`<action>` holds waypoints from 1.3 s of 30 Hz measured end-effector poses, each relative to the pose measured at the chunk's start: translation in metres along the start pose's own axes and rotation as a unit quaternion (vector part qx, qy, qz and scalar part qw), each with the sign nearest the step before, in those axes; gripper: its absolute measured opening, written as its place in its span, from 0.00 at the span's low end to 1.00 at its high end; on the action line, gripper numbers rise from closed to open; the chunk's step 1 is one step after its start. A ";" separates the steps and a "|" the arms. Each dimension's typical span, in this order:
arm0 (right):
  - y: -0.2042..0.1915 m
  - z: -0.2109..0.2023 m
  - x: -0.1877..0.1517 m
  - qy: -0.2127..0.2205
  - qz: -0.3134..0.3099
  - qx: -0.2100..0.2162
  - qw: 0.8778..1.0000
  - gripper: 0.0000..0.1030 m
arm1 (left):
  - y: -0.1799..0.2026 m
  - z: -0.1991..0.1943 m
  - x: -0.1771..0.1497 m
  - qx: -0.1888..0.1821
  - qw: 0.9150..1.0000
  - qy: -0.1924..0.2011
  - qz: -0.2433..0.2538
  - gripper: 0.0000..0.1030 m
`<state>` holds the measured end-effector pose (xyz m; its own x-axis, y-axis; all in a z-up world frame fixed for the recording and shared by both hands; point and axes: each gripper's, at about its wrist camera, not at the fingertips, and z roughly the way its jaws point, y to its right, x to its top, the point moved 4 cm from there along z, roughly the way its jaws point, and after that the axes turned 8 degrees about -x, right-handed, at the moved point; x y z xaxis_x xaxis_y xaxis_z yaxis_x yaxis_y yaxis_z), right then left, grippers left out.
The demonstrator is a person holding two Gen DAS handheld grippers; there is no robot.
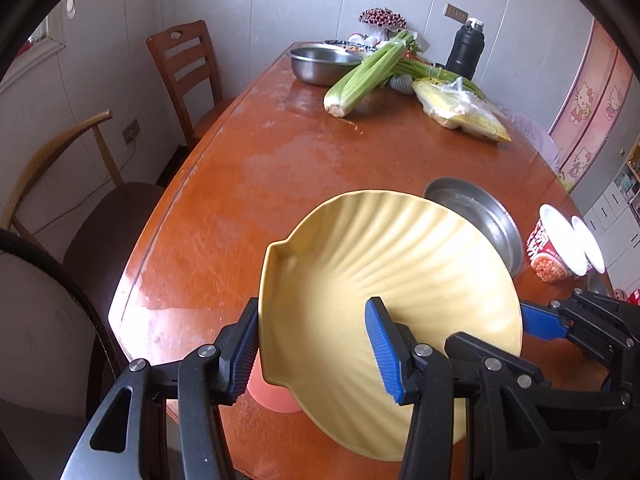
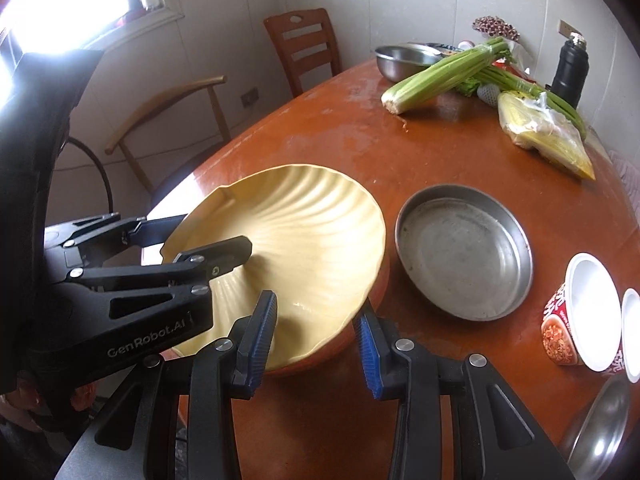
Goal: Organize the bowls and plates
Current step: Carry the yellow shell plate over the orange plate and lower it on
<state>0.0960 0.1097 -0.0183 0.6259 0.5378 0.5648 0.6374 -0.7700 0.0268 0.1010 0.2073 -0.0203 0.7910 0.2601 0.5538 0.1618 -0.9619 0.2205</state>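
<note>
A yellow shell-shaped plate (image 1: 384, 264) is held tilted over the near table edge; it also shows in the right wrist view (image 2: 304, 232). My left gripper (image 1: 316, 344) is shut on its near-left rim, one finger inside, one outside. My right gripper (image 2: 316, 340) straddles the plate's near right rim with its jaws apart; it also shows in the left wrist view (image 1: 540, 322). An orange bowl (image 1: 272, 392) sits under the plate, mostly hidden. A flat steel pan (image 2: 464, 252) lies right of the plate.
An instant-noodle cup (image 2: 576, 316) and a steel bowl's rim (image 2: 600, 440) sit at the right. Celery (image 2: 440, 76), bagged corn (image 2: 544, 132), a steel bowl (image 2: 400, 62) and a black flask (image 2: 570, 72) crowd the far end. Chairs (image 1: 188, 76) stand on the left.
</note>
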 end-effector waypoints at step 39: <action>-0.017 0.011 -0.019 -0.034 -0.042 0.021 0.998 0.41 | -0.005 0.021 0.007 0.012 1.000 -0.004 -0.001 0.50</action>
<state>0.0783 0.1162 -0.0391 0.5974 0.6225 0.5055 0.7064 -0.7069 0.0358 0.1181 0.2121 -0.0348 0.7949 0.2614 0.5476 0.1777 -0.9632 0.2018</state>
